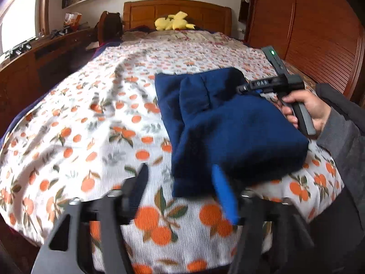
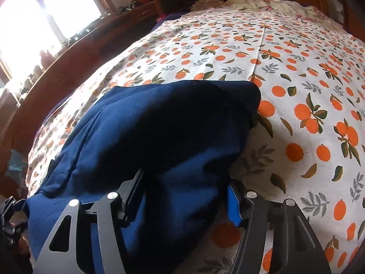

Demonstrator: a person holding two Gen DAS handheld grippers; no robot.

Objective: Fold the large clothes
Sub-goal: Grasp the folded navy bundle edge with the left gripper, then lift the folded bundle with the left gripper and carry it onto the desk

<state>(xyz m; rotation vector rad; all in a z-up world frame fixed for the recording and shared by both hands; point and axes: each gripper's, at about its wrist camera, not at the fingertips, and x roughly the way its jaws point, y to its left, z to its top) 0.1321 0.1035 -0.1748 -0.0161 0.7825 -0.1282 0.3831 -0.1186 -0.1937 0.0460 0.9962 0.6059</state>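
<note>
Two grippers: both apart-fingered.
Left gripper (image 1: 180,189) fingers: parted, holding nothing, at near edge of folded navy fleece garment (image 1: 228,123).
Right gripper (image 2: 186,194) fingers: spread, garment between, unclamped.
Garment count: one, on orange-print bed sheet (image 1: 95,114).
Yellow plush toy (image 1: 173,24): one.

Daylight from the blown-out window (image 2: 45,18) at left; fisheye-bent edges, near fingers (image 1: 224,196) blurred.

Navy blue garment (image 1: 228,127) on a white bedspread (image 1: 91,105) printed with orange fruit and green leaves. Yellow plush toy (image 1: 173,24) at the reddish-brown wooden headboard (image 1: 178,10).
</note>
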